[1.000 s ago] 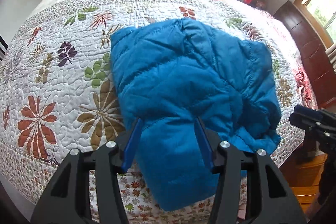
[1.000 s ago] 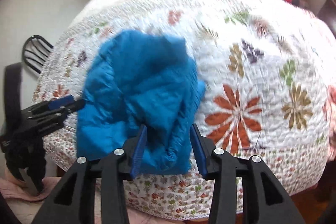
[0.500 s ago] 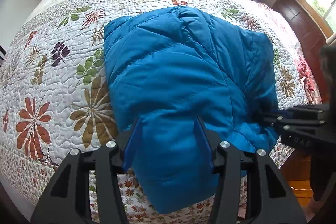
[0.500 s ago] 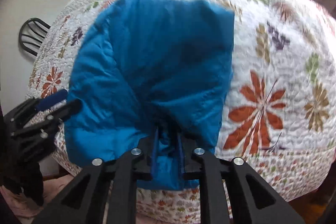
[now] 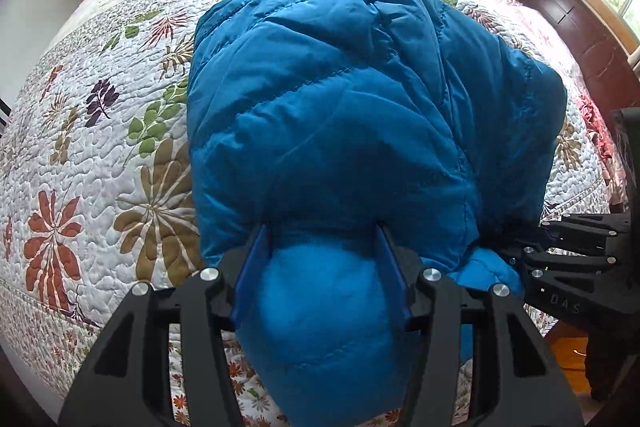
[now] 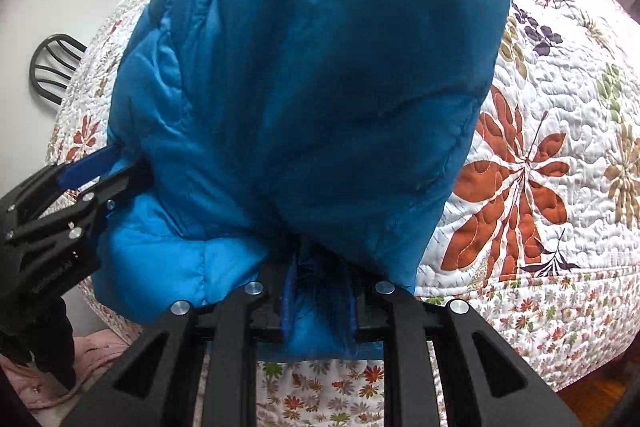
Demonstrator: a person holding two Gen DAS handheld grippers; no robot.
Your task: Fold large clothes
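Blue jacket (image 5: 360,115) fills mid-frame on the quilt (image 5: 92,147), its near hem hanging over the bed edge, my left gripper (image 5: 322,259) spread wide around that hem, my right gripper (image 6: 318,291) pinching a bunched corner, low centre.

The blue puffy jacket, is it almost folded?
Partly. The jacket already lies doubled over on the quilt. The right gripper pinches its near edge; the left gripper is open around the hem. The last fold and tidying remain.
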